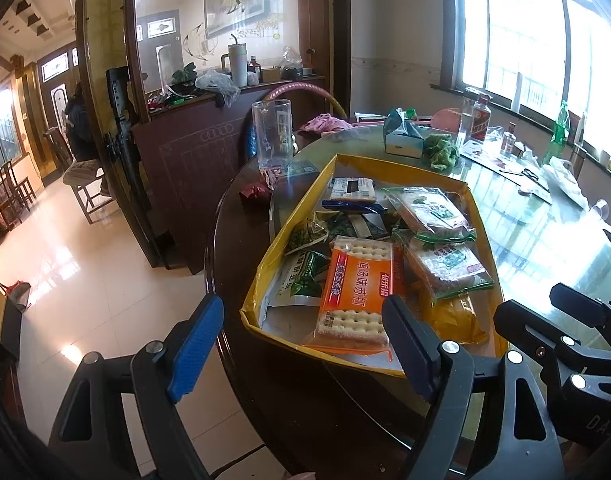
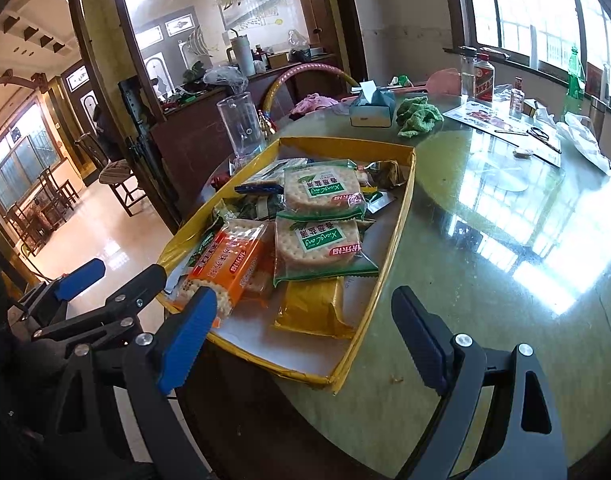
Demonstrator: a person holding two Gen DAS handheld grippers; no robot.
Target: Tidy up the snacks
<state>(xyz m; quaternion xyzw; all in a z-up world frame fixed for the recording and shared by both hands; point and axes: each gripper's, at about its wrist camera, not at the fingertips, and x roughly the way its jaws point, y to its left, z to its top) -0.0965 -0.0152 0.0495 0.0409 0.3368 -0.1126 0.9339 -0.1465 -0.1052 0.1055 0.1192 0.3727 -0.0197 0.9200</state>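
At the table's near edge the left gripper (image 1: 301,340) hangs with its jaws spread wide and nothing between them, its blue finger out over the floor and its dark finger just in front of the tray. Beyond it stands a clear jug (image 1: 272,134) on the dark table (image 1: 241,256). Next comes the yellow tray (image 1: 289,216), heaped with snacks: an orange cracker pack (image 1: 355,286) nearest the front, two green-trimmed biscuit packs (image 2: 323,190) to its right, one behind the other, a yellow pack (image 2: 313,308) just in front of them, and small wrappers piled behind. Further back sit a tissue box (image 2: 371,106) and a green cloth (image 2: 419,116). Rightmost, the right gripper (image 2: 305,336) hovers over the tray's front corner, jaws wide apart and holding nothing.
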